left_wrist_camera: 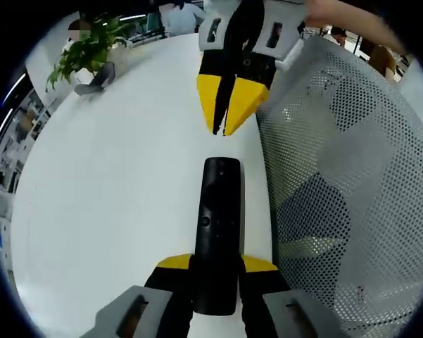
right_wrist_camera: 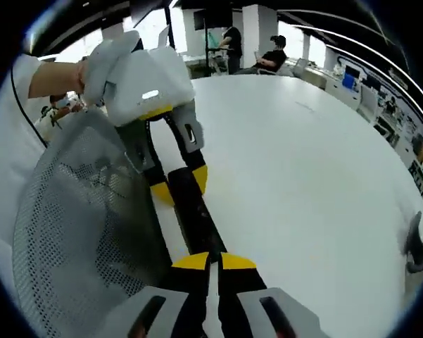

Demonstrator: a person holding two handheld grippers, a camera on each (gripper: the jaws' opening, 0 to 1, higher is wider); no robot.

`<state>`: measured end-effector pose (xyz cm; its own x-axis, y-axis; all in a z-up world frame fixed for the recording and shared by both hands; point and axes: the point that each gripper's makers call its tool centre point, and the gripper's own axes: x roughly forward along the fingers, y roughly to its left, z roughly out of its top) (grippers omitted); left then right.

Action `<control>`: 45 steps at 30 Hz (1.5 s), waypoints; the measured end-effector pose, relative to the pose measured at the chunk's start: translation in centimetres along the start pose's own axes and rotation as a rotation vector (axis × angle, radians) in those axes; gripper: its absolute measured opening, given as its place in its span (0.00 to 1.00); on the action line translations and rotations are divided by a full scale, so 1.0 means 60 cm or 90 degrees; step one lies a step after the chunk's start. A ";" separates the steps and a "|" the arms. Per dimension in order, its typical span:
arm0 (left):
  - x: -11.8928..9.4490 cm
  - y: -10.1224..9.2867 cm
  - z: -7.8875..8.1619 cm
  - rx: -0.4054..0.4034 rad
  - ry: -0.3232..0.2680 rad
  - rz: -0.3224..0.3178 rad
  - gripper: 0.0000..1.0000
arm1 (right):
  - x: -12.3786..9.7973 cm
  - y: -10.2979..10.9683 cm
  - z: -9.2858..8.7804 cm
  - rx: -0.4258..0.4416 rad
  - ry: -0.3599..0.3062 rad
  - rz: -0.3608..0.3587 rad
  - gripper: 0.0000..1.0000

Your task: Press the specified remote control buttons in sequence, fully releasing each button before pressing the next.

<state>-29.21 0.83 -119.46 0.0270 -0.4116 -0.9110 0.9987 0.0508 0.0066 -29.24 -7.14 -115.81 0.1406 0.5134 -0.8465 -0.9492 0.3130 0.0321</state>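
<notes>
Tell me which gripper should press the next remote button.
Right. The left gripper is clamped on the remote, holding it over the table. The right gripper has its jaws together, tips pointing at the remote's far end, free to press.

Remote control (left_wrist_camera: 218, 225) sits clamped in left gripper (left_wrist_camera: 215, 271) over table (left_wrist_camera: 112, 197); right gripper (left_wrist_camera: 227, 113), jaws together, points at its far end; mesh chair (left_wrist_camera: 352, 183) alongside.

An open-plan office. A long white table (right_wrist_camera: 302, 155) and a mesh chair (left_wrist_camera: 352, 183) fill the foreground. Seated people (right_wrist_camera: 271, 53) work at 12 o'clock, and a potted plant (left_wrist_camera: 84, 53) stands at 10 o'clock.
</notes>
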 end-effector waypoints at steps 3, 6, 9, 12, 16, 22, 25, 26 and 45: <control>0.000 0.000 0.000 -0.001 0.000 0.000 0.24 | 0.008 0.001 -0.003 -0.010 0.012 0.008 0.00; 0.000 0.000 -0.001 -0.003 -0.002 0.001 0.24 | 0.016 0.004 -0.003 -0.026 0.024 0.020 0.00; 0.000 0.000 -0.001 -0.004 -0.003 0.002 0.24 | 0.024 0.003 -0.003 -0.029 0.031 0.024 0.00; 0.000 0.000 -0.001 -0.003 -0.001 0.002 0.24 | 0.032 0.003 -0.009 -0.036 0.045 0.027 0.00; 0.001 0.000 -0.001 -0.002 -0.001 0.001 0.24 | 0.035 0.005 -0.011 -0.045 0.053 0.029 0.00; 0.000 0.000 -0.001 -0.002 -0.013 0.003 0.24 | 0.043 0.007 -0.013 -0.050 0.063 0.027 0.00; -0.001 0.000 -0.002 -0.006 -0.025 0.002 0.24 | 0.043 0.006 -0.013 -0.071 0.075 0.021 0.00; -0.001 0.000 -0.002 -0.005 -0.027 0.002 0.24 | 0.044 0.006 -0.012 -0.075 0.082 0.019 0.00; -0.002 0.000 0.000 -0.021 -0.090 0.004 0.24 | 0.041 0.000 -0.012 -0.016 0.076 0.014 0.00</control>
<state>-29.20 0.85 -119.33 0.0408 -0.5358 -0.8434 0.9966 0.0823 -0.0040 -29.11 -6.45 -118.27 0.0874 0.4208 -0.9029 -0.9584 0.2826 0.0389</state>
